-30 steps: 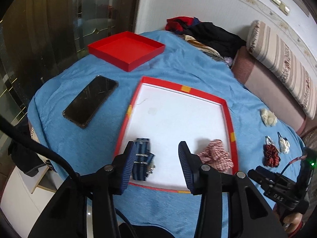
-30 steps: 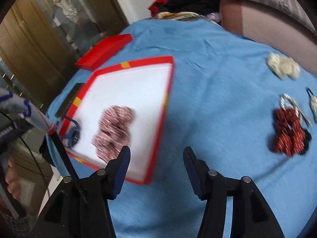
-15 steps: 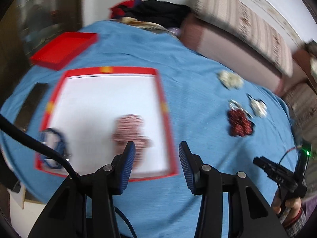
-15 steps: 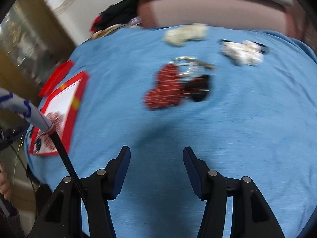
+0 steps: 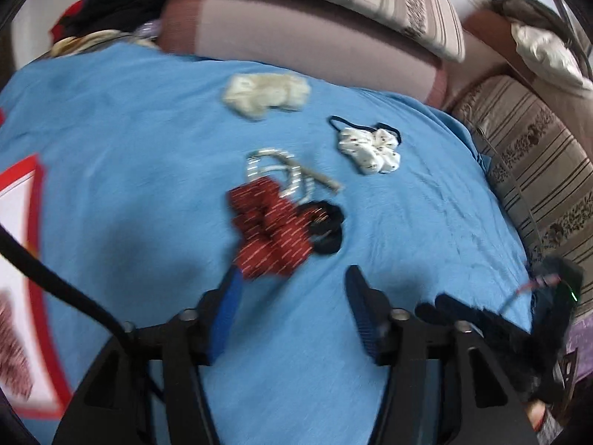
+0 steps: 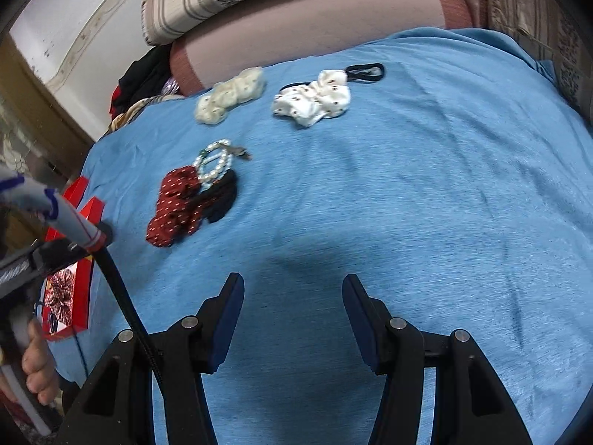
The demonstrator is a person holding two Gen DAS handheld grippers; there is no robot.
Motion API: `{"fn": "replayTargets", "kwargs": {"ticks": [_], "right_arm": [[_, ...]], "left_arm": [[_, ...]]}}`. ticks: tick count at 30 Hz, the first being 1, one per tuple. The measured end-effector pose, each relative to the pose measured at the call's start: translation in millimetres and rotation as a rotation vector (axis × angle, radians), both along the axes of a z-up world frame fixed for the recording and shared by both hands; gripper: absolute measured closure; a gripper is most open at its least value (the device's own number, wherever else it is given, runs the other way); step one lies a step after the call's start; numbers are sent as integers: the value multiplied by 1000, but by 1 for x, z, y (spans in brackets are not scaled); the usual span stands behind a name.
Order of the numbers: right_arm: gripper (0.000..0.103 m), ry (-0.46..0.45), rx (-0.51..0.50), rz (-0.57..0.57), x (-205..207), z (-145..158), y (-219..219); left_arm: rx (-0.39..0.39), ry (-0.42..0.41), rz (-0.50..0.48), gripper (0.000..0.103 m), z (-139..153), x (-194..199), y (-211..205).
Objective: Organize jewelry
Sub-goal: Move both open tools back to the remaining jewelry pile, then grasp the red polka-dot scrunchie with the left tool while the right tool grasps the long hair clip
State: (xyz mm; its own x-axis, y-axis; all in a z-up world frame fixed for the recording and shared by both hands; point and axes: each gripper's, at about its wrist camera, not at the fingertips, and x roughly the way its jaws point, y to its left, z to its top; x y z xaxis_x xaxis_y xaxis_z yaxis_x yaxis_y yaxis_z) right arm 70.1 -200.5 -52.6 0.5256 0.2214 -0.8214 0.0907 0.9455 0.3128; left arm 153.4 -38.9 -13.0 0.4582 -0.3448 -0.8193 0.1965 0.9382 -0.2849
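Note:
A dark red dotted scrunchie (image 5: pixel 268 230) lies on the blue cloth with a black hair tie (image 5: pixel 326 226) and a pearl bracelet (image 5: pixel 278 174) against it. My left gripper (image 5: pixel 292 278) is open and empty, its left finger close to the red scrunchie's near edge. A white patterned scrunchie (image 5: pixel 370 150) and a cream scrunchie (image 5: pixel 265 92) lie farther back. My right gripper (image 6: pixel 292 285) is open and empty over bare cloth, right of the red scrunchie (image 6: pixel 176 202), the bracelet (image 6: pixel 215 165) and the white scrunchie (image 6: pixel 315 98).
The red-rimmed white tray (image 5: pixel 35 200) is at the left edge and holds a pink scrunchie (image 5: pixel 13 352); it also shows in the right wrist view (image 6: pixel 83 296). A sofa with striped cushions (image 5: pixel 333 52) borders the cloth at the back. Clothes (image 5: pixel 107 7) are piled at back left.
Both grippers have swung right, away from the tray, toward the loose hair ties. The left gripper now sits just before the red scrunchie. Both stayed open.

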Motion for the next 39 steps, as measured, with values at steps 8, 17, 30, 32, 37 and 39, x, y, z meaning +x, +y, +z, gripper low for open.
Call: {"fn": "replayTargets", "kwargs": {"ticks": [8,17,30,32,37,39], "right_arm": [[43,-15,-3,20,15,2,1],[43,-45,17,72,56,4,32],[44,-29,-180,272,141,-2,75],[53,-13,-205,308,152,-10,80],[61,15,-267,349,167,-24,87],[61,15,-274,354,168,-27,87]], "left_arm": [[-3,91,67,102,-28,38,8],[-34,108,173,102,-34,13,90],[-135,10,190,54,-18,6,105],[-131,11,173,49,-20,15,99],[-143,47,125,49,-36,40,87],[-140,66,112,49,-43,47,81]]}}
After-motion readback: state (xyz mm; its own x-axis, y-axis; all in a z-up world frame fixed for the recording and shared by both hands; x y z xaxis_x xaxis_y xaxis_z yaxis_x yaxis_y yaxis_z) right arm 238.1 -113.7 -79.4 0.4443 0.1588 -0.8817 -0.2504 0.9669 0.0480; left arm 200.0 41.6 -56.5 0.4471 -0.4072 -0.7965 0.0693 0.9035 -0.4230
